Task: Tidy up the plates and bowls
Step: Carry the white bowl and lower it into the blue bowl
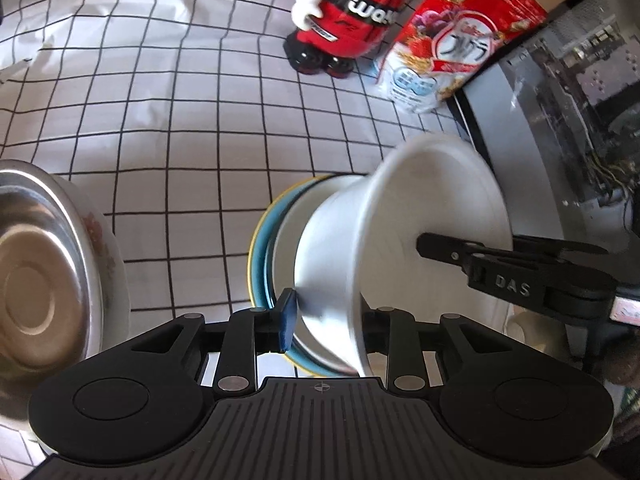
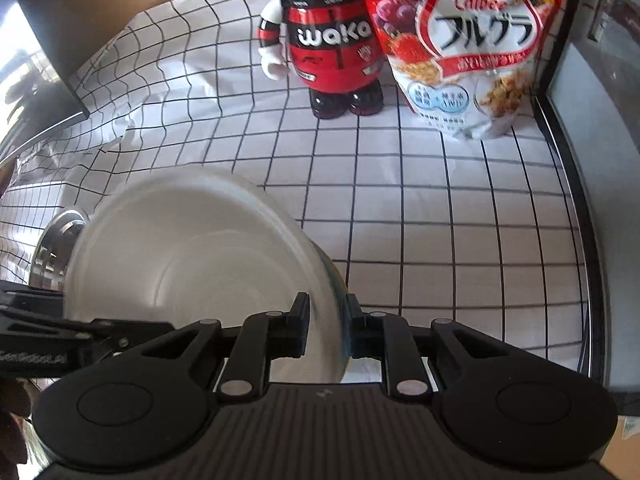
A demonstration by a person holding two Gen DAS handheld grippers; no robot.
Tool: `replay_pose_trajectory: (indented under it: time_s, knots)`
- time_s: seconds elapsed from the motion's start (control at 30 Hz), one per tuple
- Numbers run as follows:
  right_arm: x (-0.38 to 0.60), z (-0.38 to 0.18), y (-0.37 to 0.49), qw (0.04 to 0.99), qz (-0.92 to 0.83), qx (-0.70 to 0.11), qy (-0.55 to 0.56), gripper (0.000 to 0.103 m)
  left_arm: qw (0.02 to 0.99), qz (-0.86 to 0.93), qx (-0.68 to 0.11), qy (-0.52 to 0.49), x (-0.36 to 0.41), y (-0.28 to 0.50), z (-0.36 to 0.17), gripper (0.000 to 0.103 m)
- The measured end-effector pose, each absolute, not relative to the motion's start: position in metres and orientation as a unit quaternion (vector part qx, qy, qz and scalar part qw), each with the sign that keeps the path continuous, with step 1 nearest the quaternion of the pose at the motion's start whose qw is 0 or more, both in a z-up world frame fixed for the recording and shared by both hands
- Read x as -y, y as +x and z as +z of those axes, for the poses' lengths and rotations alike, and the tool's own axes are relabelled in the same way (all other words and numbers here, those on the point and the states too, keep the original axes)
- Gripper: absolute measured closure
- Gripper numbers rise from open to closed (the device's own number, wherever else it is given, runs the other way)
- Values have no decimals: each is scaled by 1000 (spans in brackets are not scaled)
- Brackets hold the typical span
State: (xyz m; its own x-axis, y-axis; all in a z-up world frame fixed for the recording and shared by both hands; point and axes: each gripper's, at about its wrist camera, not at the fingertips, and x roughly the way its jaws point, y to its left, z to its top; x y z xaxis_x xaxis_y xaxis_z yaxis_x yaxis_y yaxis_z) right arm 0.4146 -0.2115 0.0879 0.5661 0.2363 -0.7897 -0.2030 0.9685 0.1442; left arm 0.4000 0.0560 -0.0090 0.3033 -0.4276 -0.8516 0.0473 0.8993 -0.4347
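A white bowl (image 1: 420,216) is held tilted on its side above a blue plate with a yellow rim (image 1: 262,256) on the checked cloth. My left gripper (image 1: 326,320) is shut on the bowl's rim; its blue pad (image 1: 287,318) presses the outer wall. My right gripper (image 2: 328,330) is shut on the opposite rim of the same bowl (image 2: 192,256), whose inside faces the right wrist camera. The right gripper also shows in the left wrist view (image 1: 520,276), reaching in from the right. A steel bowl (image 1: 36,280) sits at the left, over a flowered dish.
A red and white robot figure (image 2: 328,40) and a red cereal bag (image 2: 468,40) stand at the back of the checked cloth (image 2: 440,220). A grey appliance (image 1: 560,120) lines the right side. A dark screen edge (image 2: 44,92) is at the far left.
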Motion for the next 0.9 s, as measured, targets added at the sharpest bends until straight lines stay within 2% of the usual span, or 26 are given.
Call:
replay_pose_trajectory:
  time_s: [0.43, 0.57, 0.63, 0.9]
  knots:
    - [210, 109, 410, 897, 137, -420, 7, 83, 802, -138, -565, -137, -57, 403, 2, 73]
    - [213, 109, 410, 896, 139, -422, 15, 74, 804, -132, -561, -144, -62, 402, 2, 72]
    - [215, 108, 410, 895, 136, -425, 18, 72, 803, -139, -561, -143, -61, 400, 3, 71]
    - [214, 108, 411, 898, 121, -423, 18, 72, 802, -143, -566, -127, -52, 403, -6, 74]
